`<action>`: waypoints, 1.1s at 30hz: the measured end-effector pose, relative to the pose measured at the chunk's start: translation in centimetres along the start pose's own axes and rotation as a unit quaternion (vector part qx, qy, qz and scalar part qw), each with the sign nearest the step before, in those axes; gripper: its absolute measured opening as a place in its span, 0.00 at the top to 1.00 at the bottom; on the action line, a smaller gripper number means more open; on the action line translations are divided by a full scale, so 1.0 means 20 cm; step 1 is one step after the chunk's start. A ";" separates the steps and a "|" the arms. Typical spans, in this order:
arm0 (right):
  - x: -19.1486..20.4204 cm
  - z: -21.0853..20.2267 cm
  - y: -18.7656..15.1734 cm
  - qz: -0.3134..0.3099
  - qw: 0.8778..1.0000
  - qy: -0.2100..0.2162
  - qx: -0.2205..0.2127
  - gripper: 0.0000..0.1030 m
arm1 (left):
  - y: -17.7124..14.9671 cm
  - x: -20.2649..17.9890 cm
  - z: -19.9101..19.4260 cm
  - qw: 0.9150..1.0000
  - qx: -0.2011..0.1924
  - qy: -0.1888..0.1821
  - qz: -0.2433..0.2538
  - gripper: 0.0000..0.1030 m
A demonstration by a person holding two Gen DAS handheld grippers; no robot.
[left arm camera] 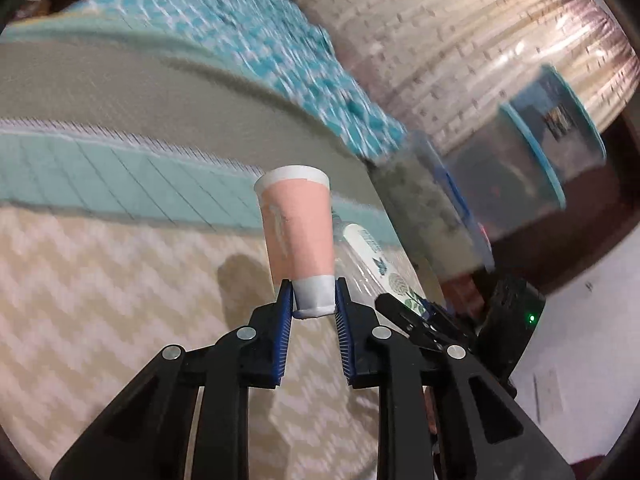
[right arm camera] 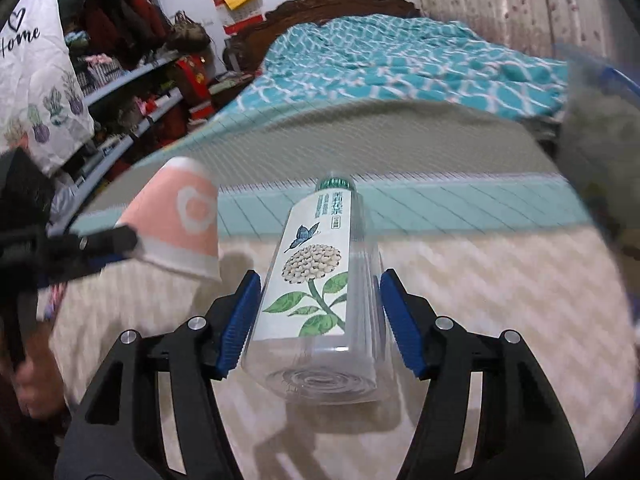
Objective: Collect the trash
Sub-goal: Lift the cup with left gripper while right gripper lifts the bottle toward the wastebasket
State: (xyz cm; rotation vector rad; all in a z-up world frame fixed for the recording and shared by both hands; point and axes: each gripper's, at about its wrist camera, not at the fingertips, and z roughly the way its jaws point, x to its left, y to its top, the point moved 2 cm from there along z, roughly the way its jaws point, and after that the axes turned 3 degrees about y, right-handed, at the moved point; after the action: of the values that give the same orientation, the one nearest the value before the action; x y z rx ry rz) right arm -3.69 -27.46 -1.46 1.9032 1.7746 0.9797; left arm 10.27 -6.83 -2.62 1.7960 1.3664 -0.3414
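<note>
Teal quilt [right arm camera: 400, 60] beyond cup [right arm camera: 180, 220], bottle [right arm camera: 316, 280]

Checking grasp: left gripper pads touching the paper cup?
Touching. Left wrist view shows both blue pads of the left gripper pressed against the paper cup's white base.

Motion blur is smearing the clear bin [left arm camera: 532, 152] with blue rims at the right of the left wrist view, so its contents are staying unreadable. In the right wrist view that bin [right arm camera: 600, 120] is running off the edge. The paper cup [right arm camera: 180, 220] is hiding most of the left gripper [right arm camera: 132, 246] (only one finger shows).
</note>
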 end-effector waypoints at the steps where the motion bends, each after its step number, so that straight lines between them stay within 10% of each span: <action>1: -0.03 -0.04 -0.03 0.004 1.000 -0.005 0.002 0.37 | -0.03 -0.03 0.02 1.000 0.011 -0.002 0.002 0.81; 15: -0.07 -0.18 -0.14 0.031 0.999 -0.013 -0.029 0.21 | -0.13 -0.19 0.16 0.997 0.049 0.038 0.047 0.68; 18: -0.07 -0.14 -0.13 0.040 0.999 -0.012 -0.023 0.21 | -0.09 -0.17 0.17 0.996 0.035 0.071 0.049 0.36; 26: -0.11 -0.08 -0.16 0.056 0.998 -0.022 -0.010 0.21 | 0.00 -0.18 0.30 0.991 0.034 0.113 0.063 0.27; 33: -0.14 0.01 -0.19 0.051 0.998 -0.013 0.018 0.35 | -0.05 -0.18 0.41 0.988 0.056 0.117 0.078 0.61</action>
State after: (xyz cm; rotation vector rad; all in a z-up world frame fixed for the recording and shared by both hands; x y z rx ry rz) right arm -6.21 -29.67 -4.85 2.0365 1.7060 0.9595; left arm 10.19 -15.19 -5.77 2.0740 1.3779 -0.1272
